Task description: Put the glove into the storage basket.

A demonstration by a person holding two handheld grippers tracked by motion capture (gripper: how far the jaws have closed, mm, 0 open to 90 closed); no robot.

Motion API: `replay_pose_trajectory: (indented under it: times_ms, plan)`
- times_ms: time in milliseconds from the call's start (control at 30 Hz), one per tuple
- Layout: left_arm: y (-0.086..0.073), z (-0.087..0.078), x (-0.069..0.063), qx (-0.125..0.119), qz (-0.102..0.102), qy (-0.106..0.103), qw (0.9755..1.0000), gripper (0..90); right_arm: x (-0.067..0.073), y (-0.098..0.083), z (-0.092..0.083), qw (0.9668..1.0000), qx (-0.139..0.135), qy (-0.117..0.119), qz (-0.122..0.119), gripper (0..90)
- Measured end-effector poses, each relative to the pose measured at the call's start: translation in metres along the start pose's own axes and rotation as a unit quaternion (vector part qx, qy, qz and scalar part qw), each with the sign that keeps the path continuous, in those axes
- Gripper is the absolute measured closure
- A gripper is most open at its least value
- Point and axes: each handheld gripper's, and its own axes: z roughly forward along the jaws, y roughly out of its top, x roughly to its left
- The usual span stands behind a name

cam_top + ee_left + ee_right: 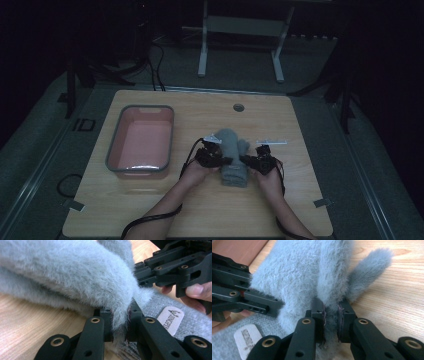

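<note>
Dim room, dark floor, a white metal frame (pixel 240 37) standing beyond the far edge.

1. Light wooden worktop (pixel 200 210), rounded corners, small round grommet hole (pixel 238 107) near the far edge. It carries everything below.

2. Pink rectangular plastic basin with a grey rim (pixel 141 140), on the left half of the worktop, nothing visible inside. It sits well apart from your hands, probably waiting as the drop-off.

3. Grey fluffy glove, fleece pile outside and knitted cuff (pixel 234 159), at the centre of the worktop between your two grippers. It lies partly folded over itself; a stubby thumb (pixel 372 270) sticks out over bare wood in the right gripper view. A small pale sewn-on brand label (pixel 170 319) lies on the knitted cuff.

4. Left gripper (pixel 212 156), black: you have its fingers closed on a fold of the glove's fleece edge, pile bulging out above them.

5. Right gripper (pixel 260 161), black: fingers likewise pinched on a fleece fold from the opposite side, a thin sliver of gap filled with cloth.

You hold both edges at once, likely so the limp fabric keeps its shape for folding or lifting without sagging.
</note>
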Motion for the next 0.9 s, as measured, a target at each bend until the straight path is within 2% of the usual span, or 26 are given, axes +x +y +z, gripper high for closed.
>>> replay_pose_trajectory:
  times_ms: [233,467,567,700,900]
  plan:
    - [0.017,-0.020,-0.006,-0.009,0.012,-0.005,0.9999,81.5,0.010,0.012,-0.017,0.9998,-0.019,0.009,-0.003,80.1]
    - [0.033,-0.044,-0.003,-0.014,0.023,-0.017,0.9995,81.4,0.028,0.030,-0.034,0.9990,-0.040,0.015,-0.010,80.4]
    - [0.040,-0.055,-0.003,-0.012,0.032,-0.010,0.9994,81.4,0.036,0.038,-0.038,0.9987,-0.045,0.020,-0.013,80.5]
    - [0.047,-0.070,-0.002,-0.017,0.033,-0.004,0.9993,81.5,0.045,0.048,-0.042,0.9980,-0.055,0.028,-0.012,80.6]
    - [0.051,-0.092,0.006,-0.021,0.037,0.004,0.9991,81.4,0.062,0.065,-0.039,0.9973,-0.060,0.036,-0.021,80.6]
